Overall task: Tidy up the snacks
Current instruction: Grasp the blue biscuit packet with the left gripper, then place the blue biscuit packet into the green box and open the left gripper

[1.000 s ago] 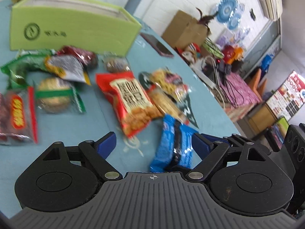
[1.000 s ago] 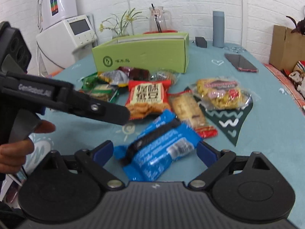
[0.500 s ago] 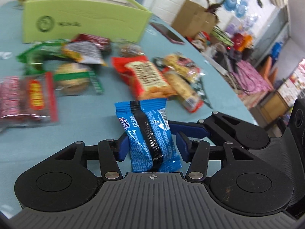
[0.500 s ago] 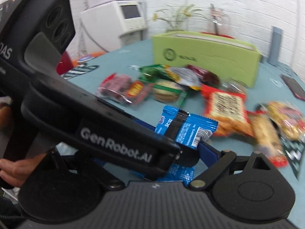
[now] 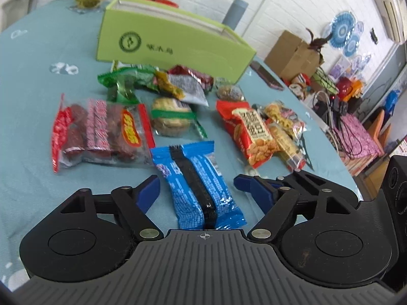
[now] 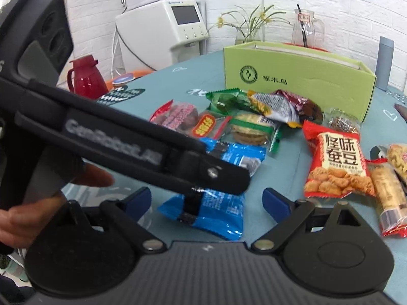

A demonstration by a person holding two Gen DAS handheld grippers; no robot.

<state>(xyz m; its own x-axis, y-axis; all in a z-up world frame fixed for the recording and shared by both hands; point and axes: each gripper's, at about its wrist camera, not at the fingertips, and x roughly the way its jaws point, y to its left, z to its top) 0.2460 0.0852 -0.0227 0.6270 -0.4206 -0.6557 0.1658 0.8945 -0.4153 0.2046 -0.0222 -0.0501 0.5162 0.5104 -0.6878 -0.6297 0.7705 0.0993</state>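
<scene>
A blue cookie packet (image 5: 198,185) lies flat on the teal tablecloth between the spread fingers of my open left gripper (image 5: 195,185). It also shows in the right wrist view (image 6: 216,203), partly hidden by the left gripper's black body (image 6: 127,147). My right gripper (image 6: 206,200) is open and empty, just behind the packet. Other snacks lie in a row: a red sausage pack (image 5: 101,129), a round biscuit pack (image 5: 173,117), a red bean snack bag (image 5: 249,129). A green box (image 5: 175,40) stands behind them.
A phone (image 5: 267,76) lies right of the box. A grey bottle (image 6: 385,63) and a glass jar (image 6: 305,28) stand behind it. A red kettle (image 6: 85,76) sits off the table's left side. The table's right edge drops to cluttered floor.
The left gripper had lifted the blue packet while shut on it. It has now opened and the packet lies on the cloth, next to the sausage pack, left of where it started.
</scene>
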